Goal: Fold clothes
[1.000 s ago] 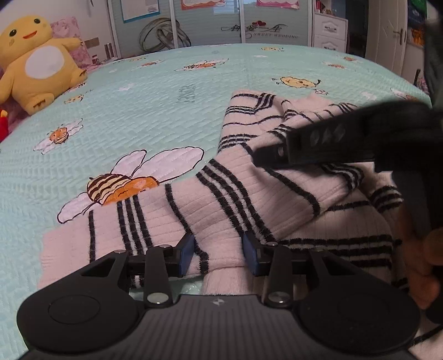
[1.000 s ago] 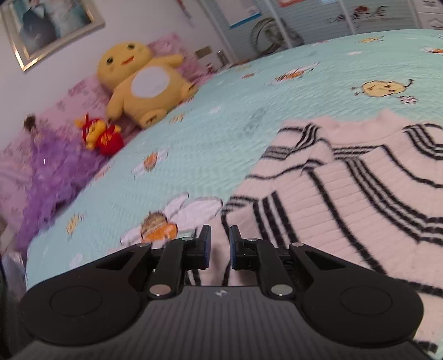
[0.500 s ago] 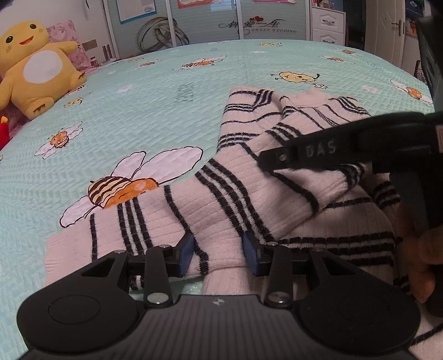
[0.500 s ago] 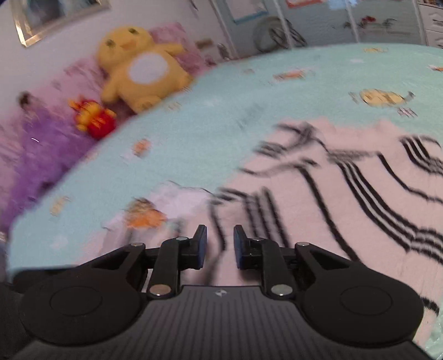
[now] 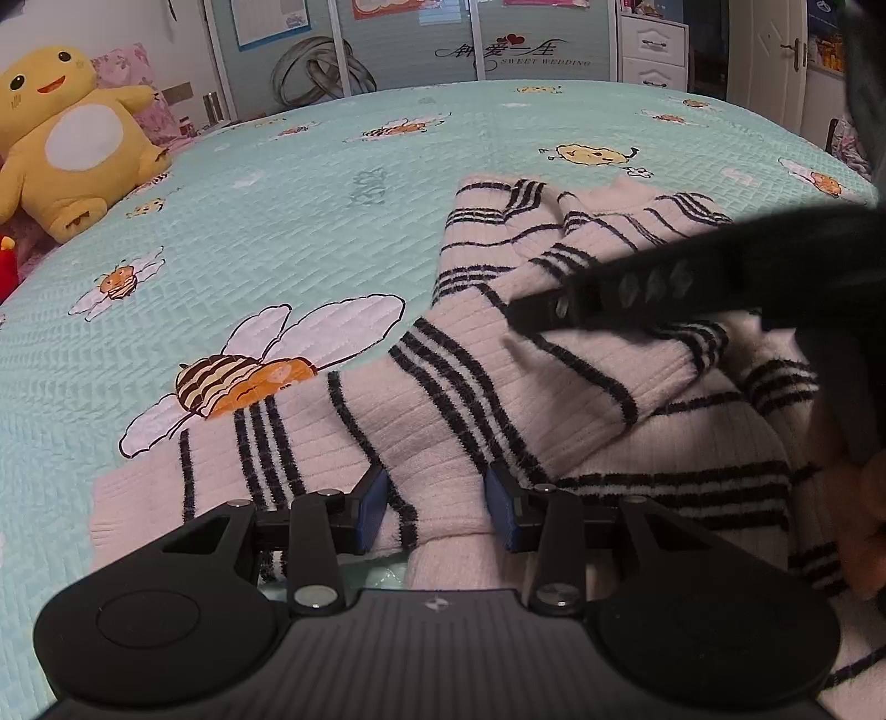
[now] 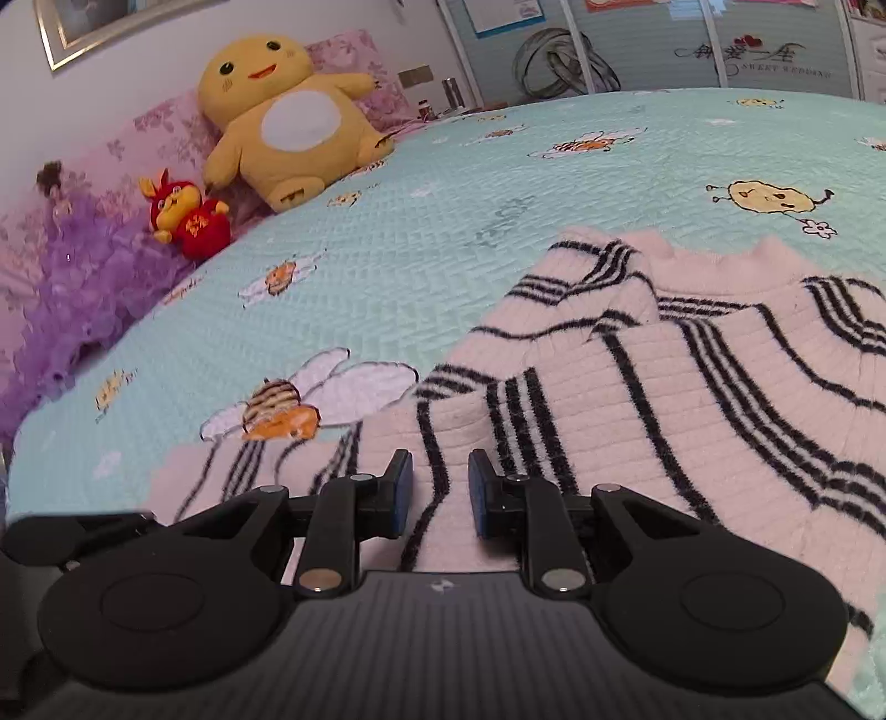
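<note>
Item: pink sweater (image 5: 554, 382) with black stripes, laid on the mint bee-print bedspread (image 5: 277, 232). The collar end is pointed away toward the wardrobe (image 5: 421, 44); one sleeve (image 5: 443, 421) is folded diagonally across the body, its long axis running from near left to far right. The left gripper (image 5: 437, 507) is clamped on a thick bunch of that sleeve. The right gripper (image 6: 440, 493) is seen with jaws just parted, released, sweater fabric lying between the pads untouched. A yellow plush (image 6: 288, 116) is propped against the pillows.
</note>
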{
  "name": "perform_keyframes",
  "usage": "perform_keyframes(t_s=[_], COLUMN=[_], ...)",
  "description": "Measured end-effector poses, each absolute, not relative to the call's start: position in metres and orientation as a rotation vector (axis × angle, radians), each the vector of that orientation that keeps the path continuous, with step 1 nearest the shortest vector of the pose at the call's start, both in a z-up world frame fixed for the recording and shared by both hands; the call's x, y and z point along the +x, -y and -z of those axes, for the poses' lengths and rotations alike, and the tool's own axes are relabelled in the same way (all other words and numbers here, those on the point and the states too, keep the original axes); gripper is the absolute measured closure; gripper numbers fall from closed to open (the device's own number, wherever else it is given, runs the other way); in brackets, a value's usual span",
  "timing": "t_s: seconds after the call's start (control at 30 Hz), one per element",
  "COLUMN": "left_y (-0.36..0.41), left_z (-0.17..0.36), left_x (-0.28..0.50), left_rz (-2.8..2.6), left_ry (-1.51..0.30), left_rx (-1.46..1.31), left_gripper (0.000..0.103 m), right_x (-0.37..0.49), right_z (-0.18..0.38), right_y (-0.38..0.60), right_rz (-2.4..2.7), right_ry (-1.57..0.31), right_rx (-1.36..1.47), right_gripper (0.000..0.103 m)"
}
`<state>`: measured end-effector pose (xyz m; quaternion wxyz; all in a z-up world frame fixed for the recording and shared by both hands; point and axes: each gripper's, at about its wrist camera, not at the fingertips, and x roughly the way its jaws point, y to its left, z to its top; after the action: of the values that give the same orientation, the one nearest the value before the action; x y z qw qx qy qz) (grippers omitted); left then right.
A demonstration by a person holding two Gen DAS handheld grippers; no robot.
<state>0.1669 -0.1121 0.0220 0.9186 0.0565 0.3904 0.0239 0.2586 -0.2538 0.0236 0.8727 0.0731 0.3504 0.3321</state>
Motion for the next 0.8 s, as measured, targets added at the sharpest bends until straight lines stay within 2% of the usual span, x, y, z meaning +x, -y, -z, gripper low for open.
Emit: perform_keyframes(t_s=[0.23, 0.37, 0.43, 0.63, 0.8], left_y=[0.114, 0.115, 0.114, 0.112, 0.106], left_z=[-0.023, -0.023, -0.023, -0.022, -0.024], left_x=[0.166, 0.165, 0.166, 0.167, 0.168], left_rz=[-0.050, -0.052, -0.051, -0.046, -0.035], left_ry=[-0.805, -0.803, -0.801, -0.799, -0.806], left_rx=[0.119, 0.121, 0.119, 0.114, 0.089], left_gripper=[0.061, 0.061, 0.061, 0.061, 0.060], right_x=[0.257, 0.260, 0.256, 0.252, 0.257], right_z=[-0.027, -0.021, -0.030, -0.032, -0.028], right_y=[0.251, 0.250, 0.253, 0.247, 0.251], right_rz=[-0.713, -0.696, -0.701, -0.745, -0.715], right_ry=[-0.722, -0.738, -0.715, -0.721, -0.732], right_rx=[0.138, 0.115, 0.124, 0.092, 0.090], right_gripper=[0.080, 0.084, 0.081, 0.080, 0.083])
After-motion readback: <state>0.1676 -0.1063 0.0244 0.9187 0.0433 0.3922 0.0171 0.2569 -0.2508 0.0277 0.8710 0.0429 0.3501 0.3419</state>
